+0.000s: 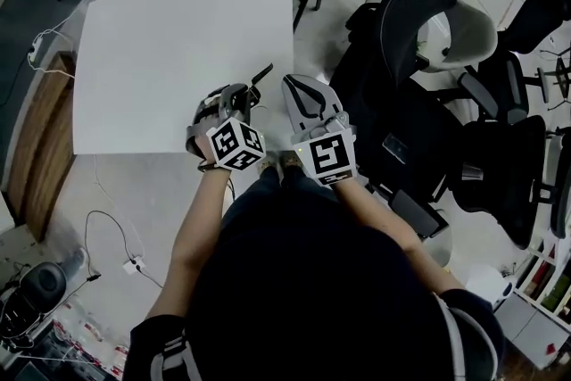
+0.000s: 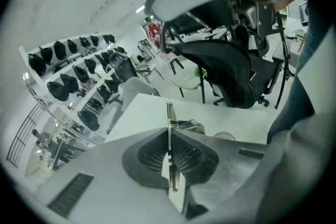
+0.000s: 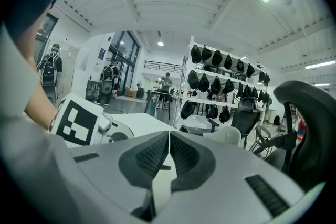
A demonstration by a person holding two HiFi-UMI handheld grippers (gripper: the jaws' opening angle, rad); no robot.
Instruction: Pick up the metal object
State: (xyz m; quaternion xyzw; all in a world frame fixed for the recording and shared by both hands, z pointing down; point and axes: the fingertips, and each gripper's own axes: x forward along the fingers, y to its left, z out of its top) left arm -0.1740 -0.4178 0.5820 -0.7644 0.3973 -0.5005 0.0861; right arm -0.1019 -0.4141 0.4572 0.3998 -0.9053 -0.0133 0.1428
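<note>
Left claw (image 2: 169,136) clenched on a thin metal strip (image 2: 169,115), at near edge of desk (image 1: 178,40). Right claw (image 3: 169,136) clenched, empty.

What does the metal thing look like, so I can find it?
Look at the big white table. Over its near right corner, the left gripper pinches the metal object between its fingers. It is a thin, flat, shiny strip poking out past them; the right gripper beside it holds nothing.
</note>
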